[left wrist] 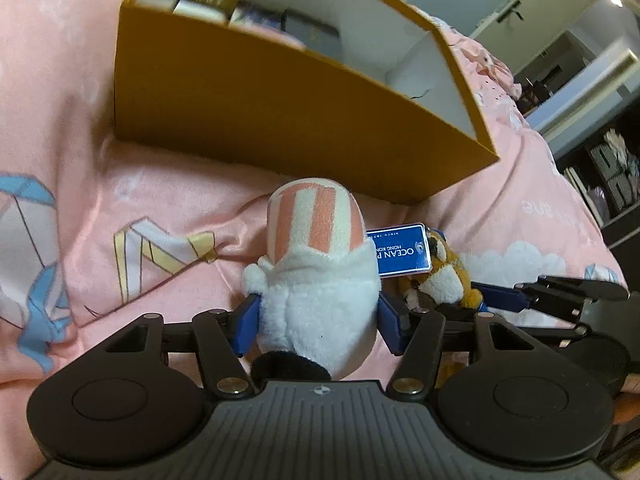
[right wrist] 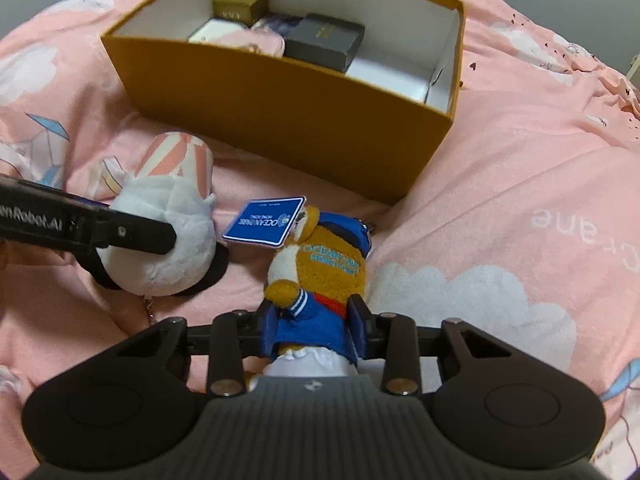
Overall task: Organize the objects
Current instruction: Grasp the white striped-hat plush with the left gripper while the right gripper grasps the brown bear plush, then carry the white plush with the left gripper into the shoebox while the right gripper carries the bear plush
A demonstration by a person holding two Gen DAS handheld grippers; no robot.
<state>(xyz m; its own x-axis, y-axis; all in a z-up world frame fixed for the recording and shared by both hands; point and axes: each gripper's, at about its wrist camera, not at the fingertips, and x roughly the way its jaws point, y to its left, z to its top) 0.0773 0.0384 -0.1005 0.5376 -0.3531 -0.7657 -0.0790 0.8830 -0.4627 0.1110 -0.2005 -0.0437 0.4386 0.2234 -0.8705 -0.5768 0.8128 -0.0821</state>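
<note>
Bedspread (right wrist: 500, 184) carries the box (right wrist: 280, 120) toward its far edge. Your left gripper (left wrist: 318, 320) clasps the white plush (left wrist: 320, 300), your right gripper (right wrist: 314, 330) the brown plush (right wrist: 320, 272), both nearer you; squeeze firmly, lift clear of the rim.

two plush toys (right wrist: 160, 236) (right wrist: 320, 276) — one box (right wrist: 280, 120)

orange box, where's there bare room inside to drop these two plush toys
The orange box is free at its right end: white floor between the black case and the right wall. The left end is crowded with the gold box, the white box and a pink thing. Outside, bare blanket lies right of the box.
</note>
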